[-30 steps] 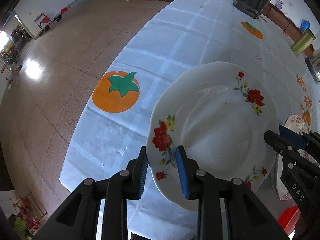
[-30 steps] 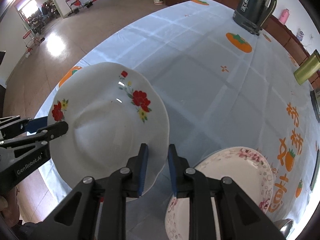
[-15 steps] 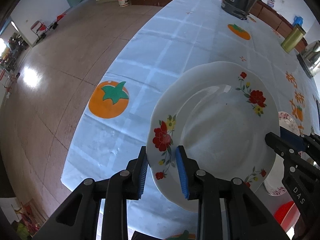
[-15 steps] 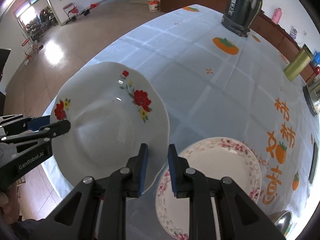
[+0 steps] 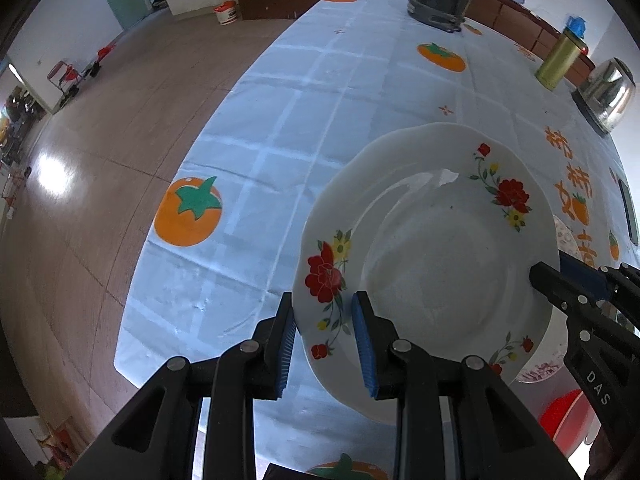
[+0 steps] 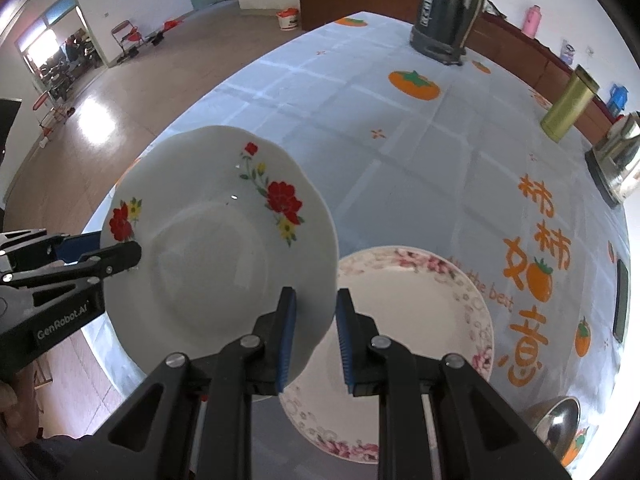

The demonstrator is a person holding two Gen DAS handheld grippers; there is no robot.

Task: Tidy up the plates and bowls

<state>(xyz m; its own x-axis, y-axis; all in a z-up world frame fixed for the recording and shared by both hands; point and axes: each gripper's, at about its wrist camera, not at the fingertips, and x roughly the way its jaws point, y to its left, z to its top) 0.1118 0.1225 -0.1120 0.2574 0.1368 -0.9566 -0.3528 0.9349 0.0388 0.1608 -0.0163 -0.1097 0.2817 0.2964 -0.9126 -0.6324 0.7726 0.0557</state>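
A white plate with red flowers (image 5: 432, 256) is held in the air above the table. My left gripper (image 5: 325, 340) is shut on its near left rim. My right gripper (image 6: 315, 332) is shut on its right rim; the plate shows in the right wrist view (image 6: 216, 248) too. Below and to the right lies a second plate with a pink floral rim (image 6: 416, 320) flat on the tablecloth. The red-flowered plate overlaps its left edge from above. A metal bowl (image 6: 556, 424) sits at the near right.
The table carries a blue checked cloth with orange persimmons (image 5: 304, 120). At the far end stand a dark kettle (image 6: 448, 8), a gold canister (image 6: 568, 104) and a steel kettle (image 6: 616, 152). The table's left edge drops to the floor (image 5: 88, 160). A red object (image 5: 568, 412) lies near right.
Both grippers have carried the red-flowered plate up and to the right, toward the pink-rimmed plate. More of the far table has come into view. Both grips are unchanged.
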